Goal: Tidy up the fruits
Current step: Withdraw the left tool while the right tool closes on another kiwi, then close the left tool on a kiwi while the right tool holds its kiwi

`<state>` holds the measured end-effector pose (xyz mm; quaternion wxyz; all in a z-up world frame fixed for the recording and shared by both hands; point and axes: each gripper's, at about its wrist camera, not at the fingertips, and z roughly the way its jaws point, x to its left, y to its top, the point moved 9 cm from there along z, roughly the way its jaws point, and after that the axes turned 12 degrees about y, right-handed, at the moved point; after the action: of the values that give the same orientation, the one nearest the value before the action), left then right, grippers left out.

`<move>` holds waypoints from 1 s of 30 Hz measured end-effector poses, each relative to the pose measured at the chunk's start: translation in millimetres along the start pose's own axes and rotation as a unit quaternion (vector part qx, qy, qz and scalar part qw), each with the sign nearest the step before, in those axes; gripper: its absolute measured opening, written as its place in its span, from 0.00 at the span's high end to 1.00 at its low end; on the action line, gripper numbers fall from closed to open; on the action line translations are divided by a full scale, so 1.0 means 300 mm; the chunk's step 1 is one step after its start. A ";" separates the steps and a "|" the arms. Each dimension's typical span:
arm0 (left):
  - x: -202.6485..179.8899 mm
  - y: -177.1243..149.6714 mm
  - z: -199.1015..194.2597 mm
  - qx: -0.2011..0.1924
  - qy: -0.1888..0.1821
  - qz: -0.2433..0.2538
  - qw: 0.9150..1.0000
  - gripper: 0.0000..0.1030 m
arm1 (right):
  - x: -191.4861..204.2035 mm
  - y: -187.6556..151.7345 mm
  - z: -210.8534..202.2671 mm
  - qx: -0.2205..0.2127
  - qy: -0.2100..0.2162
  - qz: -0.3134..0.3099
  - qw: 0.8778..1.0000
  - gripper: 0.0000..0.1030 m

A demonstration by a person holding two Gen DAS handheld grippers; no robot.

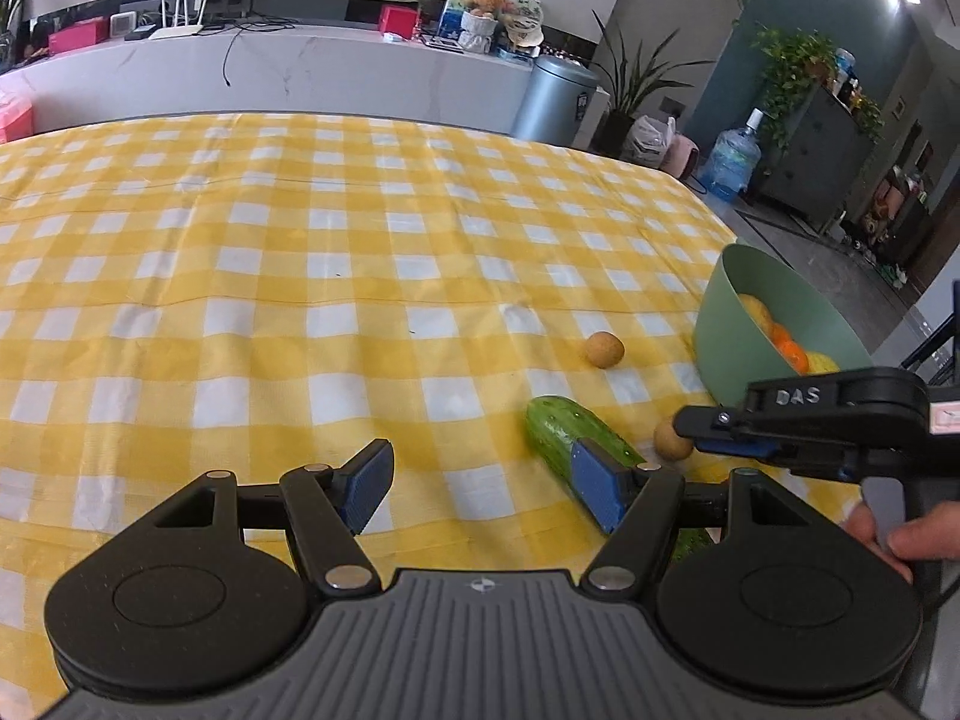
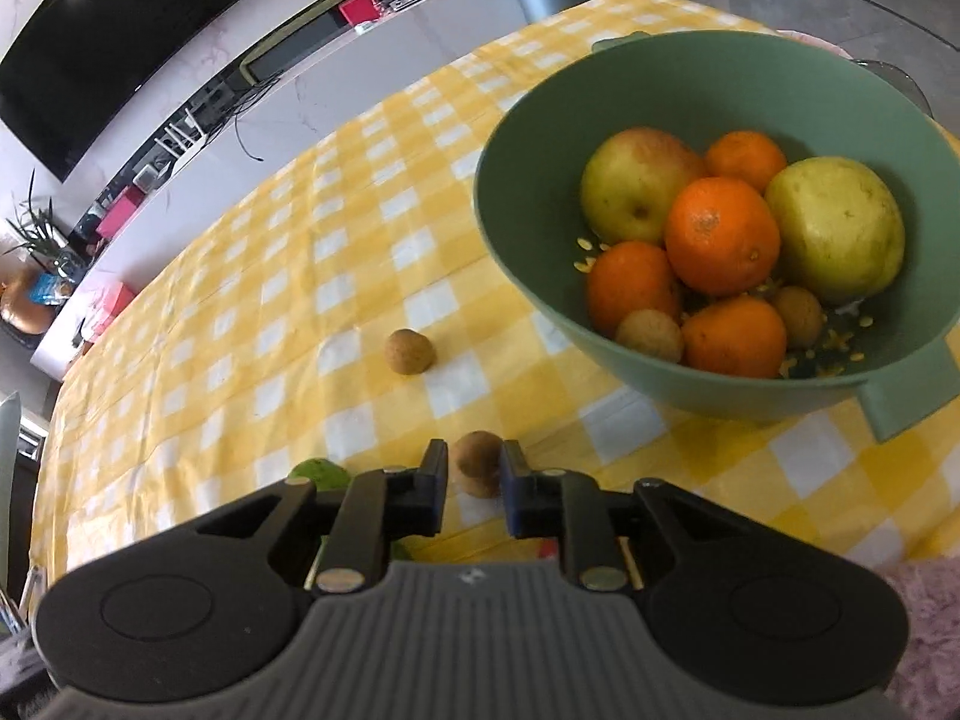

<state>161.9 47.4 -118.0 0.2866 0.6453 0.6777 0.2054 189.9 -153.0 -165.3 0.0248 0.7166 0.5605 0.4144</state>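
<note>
A green bowl holds oranges, two yellow-green fruits and small brown longans; it also shows in the left wrist view. My right gripper has its fingers around a brown longan on the cloth, nearly touching it; in the left wrist view the gripper reaches that longan. A second longan lies further out, also in the left wrist view. My left gripper is open and empty, with a cucumber behind its right finger.
The table wears a yellow-and-white checked cloth. Its right edge runs just past the bowl. A grey bin, plants and a water bottle stand beyond the table. A white counter runs along the far side.
</note>
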 end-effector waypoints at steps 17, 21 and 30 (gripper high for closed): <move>-0.009 -0.008 -0.004 0.007 0.008 0.008 1.000 0.23 | 0.008 0.004 0.022 -0.006 -0.030 -0.018 0.999 0.79; -0.009 -0.009 -0.003 0.006 0.011 0.009 1.000 0.23 | 0.017 0.006 -0.010 -0.020 -0.020 -0.017 0.999 0.79; -0.043 -0.002 0.000 -0.016 0.025 0.043 0.999 0.24 | -0.006 0.010 -0.007 -0.017 -0.003 0.013 1.000 0.79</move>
<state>161.5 34.7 -116.8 0.2706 0.6637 0.6532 0.2440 191.0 -156.5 -163.5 0.0335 0.7243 0.5439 0.4223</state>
